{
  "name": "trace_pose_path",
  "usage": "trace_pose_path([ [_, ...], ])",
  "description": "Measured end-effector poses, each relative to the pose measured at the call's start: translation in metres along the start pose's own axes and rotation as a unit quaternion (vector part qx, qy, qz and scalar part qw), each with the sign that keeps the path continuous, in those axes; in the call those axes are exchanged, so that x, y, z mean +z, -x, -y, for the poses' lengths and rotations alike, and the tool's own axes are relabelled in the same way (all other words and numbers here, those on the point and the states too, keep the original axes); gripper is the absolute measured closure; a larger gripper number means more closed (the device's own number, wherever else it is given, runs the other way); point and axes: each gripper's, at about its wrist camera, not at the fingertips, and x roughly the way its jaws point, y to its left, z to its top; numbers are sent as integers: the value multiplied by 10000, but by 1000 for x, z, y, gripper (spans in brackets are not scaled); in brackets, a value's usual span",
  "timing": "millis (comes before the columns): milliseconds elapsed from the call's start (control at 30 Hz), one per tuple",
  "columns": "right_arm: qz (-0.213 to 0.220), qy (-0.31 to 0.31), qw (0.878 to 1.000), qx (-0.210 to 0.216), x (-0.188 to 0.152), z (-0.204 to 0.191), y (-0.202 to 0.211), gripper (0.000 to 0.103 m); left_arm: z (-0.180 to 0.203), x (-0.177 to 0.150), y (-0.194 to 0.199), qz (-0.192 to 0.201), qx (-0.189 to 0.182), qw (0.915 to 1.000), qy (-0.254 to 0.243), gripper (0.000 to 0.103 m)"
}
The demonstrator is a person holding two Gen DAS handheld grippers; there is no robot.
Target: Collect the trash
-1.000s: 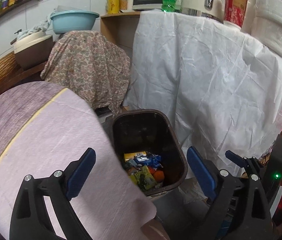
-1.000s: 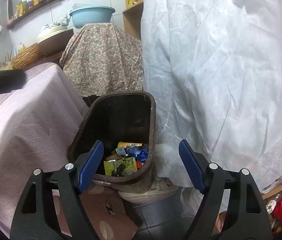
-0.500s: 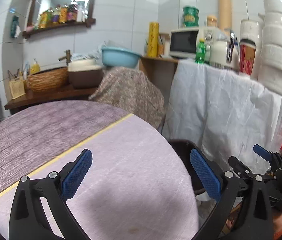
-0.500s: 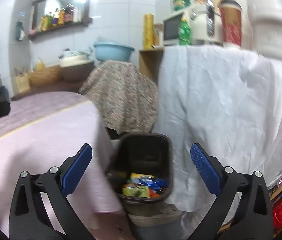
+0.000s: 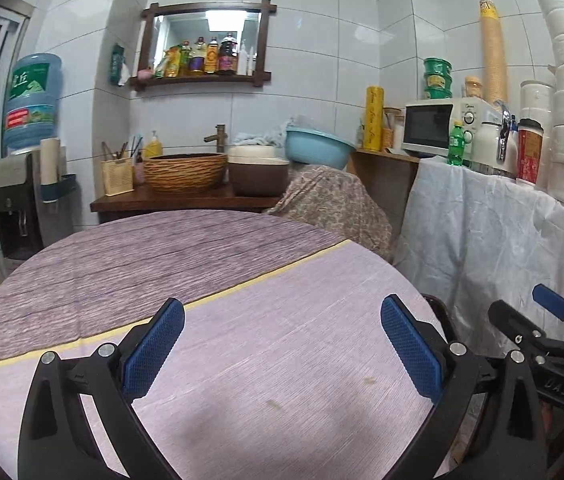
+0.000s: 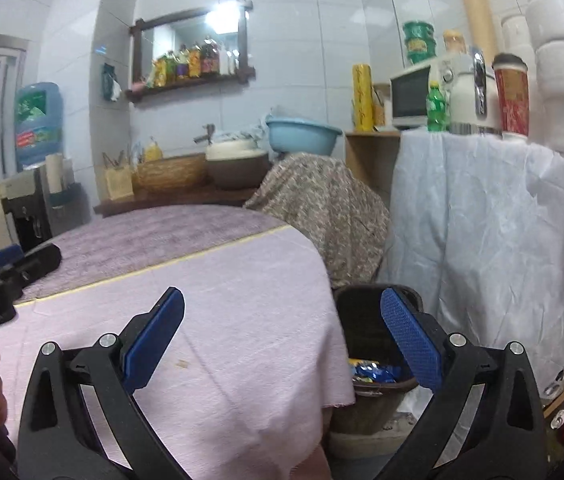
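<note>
Grippers gape empty: left gripper (image 5: 282, 344) over tablecloth (image 5: 282, 360); right gripper (image 6: 282, 340) beside bin (image 6: 365, 332).

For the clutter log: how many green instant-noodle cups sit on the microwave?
2: the green cups are stacked one on the other on top of the microwave, by the right wall. More could be hidden behind them.
</note>
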Motion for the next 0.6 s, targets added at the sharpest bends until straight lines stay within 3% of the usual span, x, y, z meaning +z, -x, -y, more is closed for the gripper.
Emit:
trace_pose_path([
  [233, 166, 339, 9993, 52, 3, -34, 18, 6, -15, -5, 27, 160, 331, 9992, 124, 5],
  [600, 248, 330, 9987, 286, 8, -46, 39, 6, -23, -3, 52, 455, 772, 9956, 274, 5],
])
